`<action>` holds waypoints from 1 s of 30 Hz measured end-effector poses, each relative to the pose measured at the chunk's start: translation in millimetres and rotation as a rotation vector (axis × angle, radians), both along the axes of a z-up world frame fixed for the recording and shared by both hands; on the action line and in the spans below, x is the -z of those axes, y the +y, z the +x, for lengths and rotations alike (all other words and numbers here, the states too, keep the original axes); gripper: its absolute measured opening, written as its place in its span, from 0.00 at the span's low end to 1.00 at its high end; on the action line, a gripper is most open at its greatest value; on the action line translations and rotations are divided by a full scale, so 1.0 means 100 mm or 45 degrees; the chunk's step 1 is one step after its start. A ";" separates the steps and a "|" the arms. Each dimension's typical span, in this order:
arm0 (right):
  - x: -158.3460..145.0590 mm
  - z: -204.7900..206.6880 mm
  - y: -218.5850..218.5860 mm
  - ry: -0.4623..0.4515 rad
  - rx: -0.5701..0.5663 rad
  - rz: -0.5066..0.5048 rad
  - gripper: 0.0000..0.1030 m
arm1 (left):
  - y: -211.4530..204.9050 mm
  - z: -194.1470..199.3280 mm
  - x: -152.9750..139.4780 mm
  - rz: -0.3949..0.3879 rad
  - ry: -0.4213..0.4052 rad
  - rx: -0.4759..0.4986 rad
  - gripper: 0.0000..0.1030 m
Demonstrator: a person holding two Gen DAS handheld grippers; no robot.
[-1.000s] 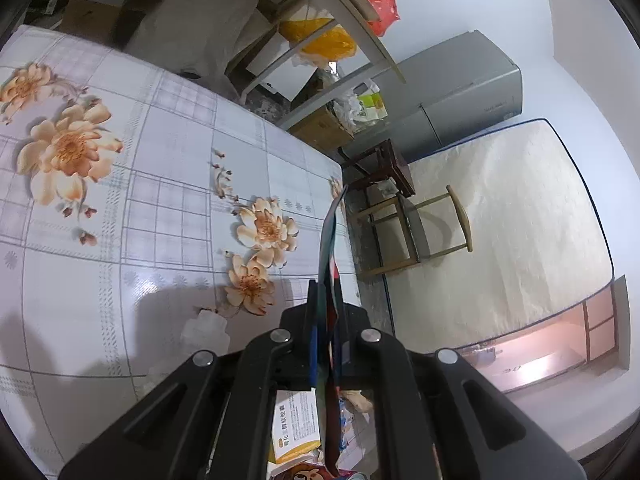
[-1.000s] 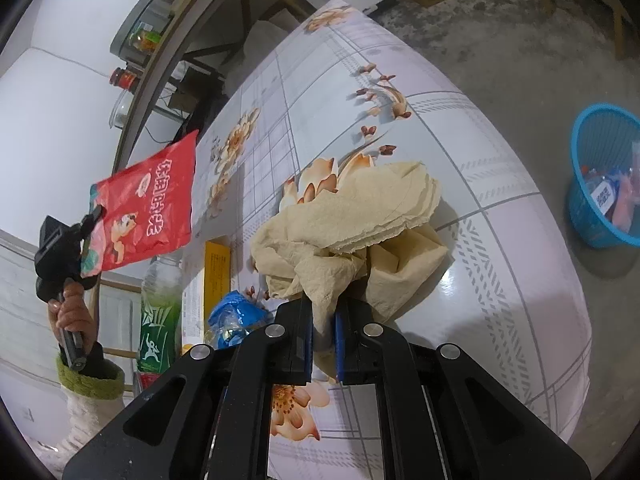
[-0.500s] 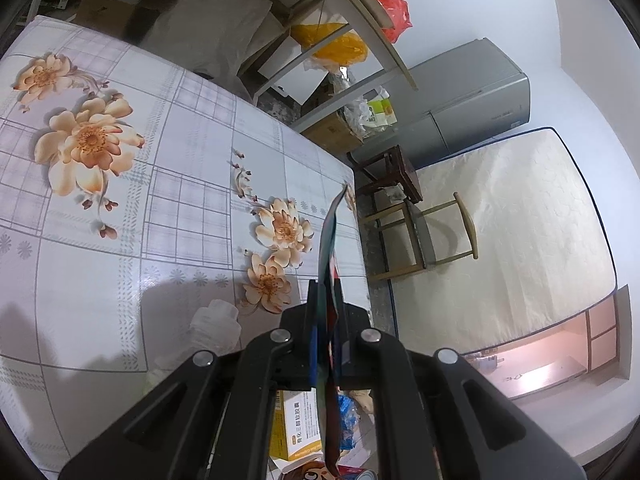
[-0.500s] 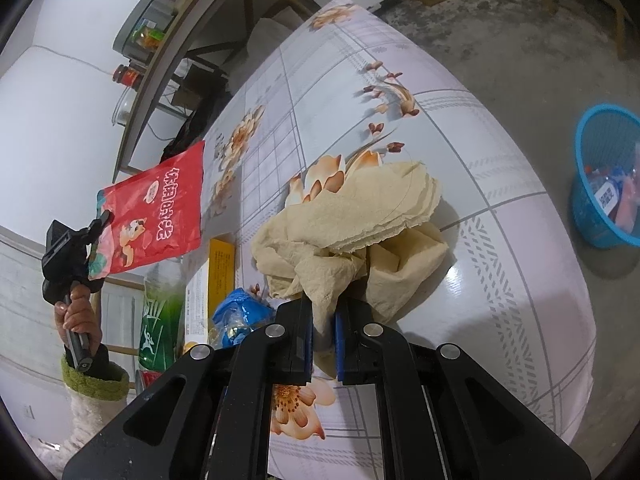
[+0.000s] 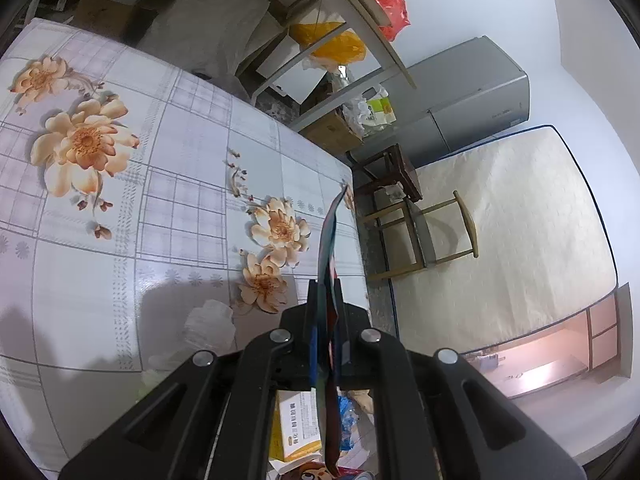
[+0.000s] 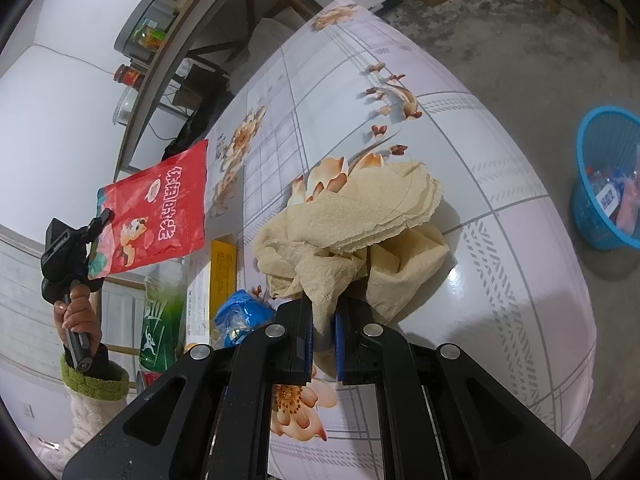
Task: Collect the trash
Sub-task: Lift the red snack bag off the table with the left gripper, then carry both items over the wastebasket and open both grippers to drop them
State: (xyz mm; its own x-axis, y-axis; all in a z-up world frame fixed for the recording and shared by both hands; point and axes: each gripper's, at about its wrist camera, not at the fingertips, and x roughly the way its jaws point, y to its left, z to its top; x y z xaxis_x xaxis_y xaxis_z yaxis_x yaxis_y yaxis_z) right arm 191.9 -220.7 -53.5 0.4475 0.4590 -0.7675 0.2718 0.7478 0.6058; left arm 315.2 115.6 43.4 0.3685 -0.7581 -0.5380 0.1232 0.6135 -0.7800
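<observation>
Two pairs of jaws are each clamped on a piece of trash. Those of the right gripper [image 6: 323,334] pinch a lower corner of a crumpled wad of tan paper napkins [image 6: 352,220], which lies in a heap on the counter [image 6: 500,280] just ahead of them. Those of the left gripper [image 5: 327,312] are pressed together on a red snack bag [image 5: 329,248], seen edge-on from its own camera as a thin strip standing up between the pads. From the right wrist view the same red snack bag [image 6: 154,210] shows its printed face, held up in the air beside the counter by the left gripper [image 6: 98,226], with the person's hand [image 6: 78,312] wrapped round the handle below and a green-cuffed white sleeve [image 6: 94,392] under that.

Near the right jaws, to their left, lie a crumpled blue wrapper [image 6: 244,314], a yellow-and-white carton [image 6: 214,280] and a green plastic bottle [image 6: 160,312]. The counter is covered with a glossy floral oilcloth. On the floor past the counter's right edge stands a blue plastic basket [image 6: 600,220] with some packaging in it. The left wrist view also takes in a wooden chair [image 5: 424,232], a grey refrigerator [image 5: 468,100] and a mattress [image 5: 508,232] stood against the wall.
</observation>
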 end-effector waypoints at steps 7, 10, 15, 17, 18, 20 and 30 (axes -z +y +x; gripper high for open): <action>-0.03 -0.03 -0.04 -0.032 0.013 0.061 0.07 | -0.31 -0.02 -0.31 -0.018 -0.086 0.066 0.04; -0.07 -0.07 -0.08 -0.064 0.025 0.127 0.07 | -0.59 -0.02 -0.51 -0.022 -0.143 0.137 0.04; -0.17 -0.27 -0.33 -0.168 0.101 0.280 0.07 | -1.35 0.00 -0.76 0.025 -0.210 0.320 0.04; -0.24 -0.37 -0.48 -0.205 0.149 0.287 0.07 | -1.79 0.02 -0.83 0.055 -0.226 0.405 0.04; -0.29 -0.47 -0.63 -0.234 0.193 0.282 0.07 | -1.99 0.02 -0.86 0.071 -0.235 0.441 0.04; -0.37 -0.63 -0.86 -0.273 0.270 0.256 0.07 | -2.48 0.00 -0.88 0.122 -0.259 0.525 0.04; 0.12 -1.72 -2.19 -0.176 0.803 0.252 0.07 | -5.10 -0.39 -0.28 0.557 -0.415 0.983 0.04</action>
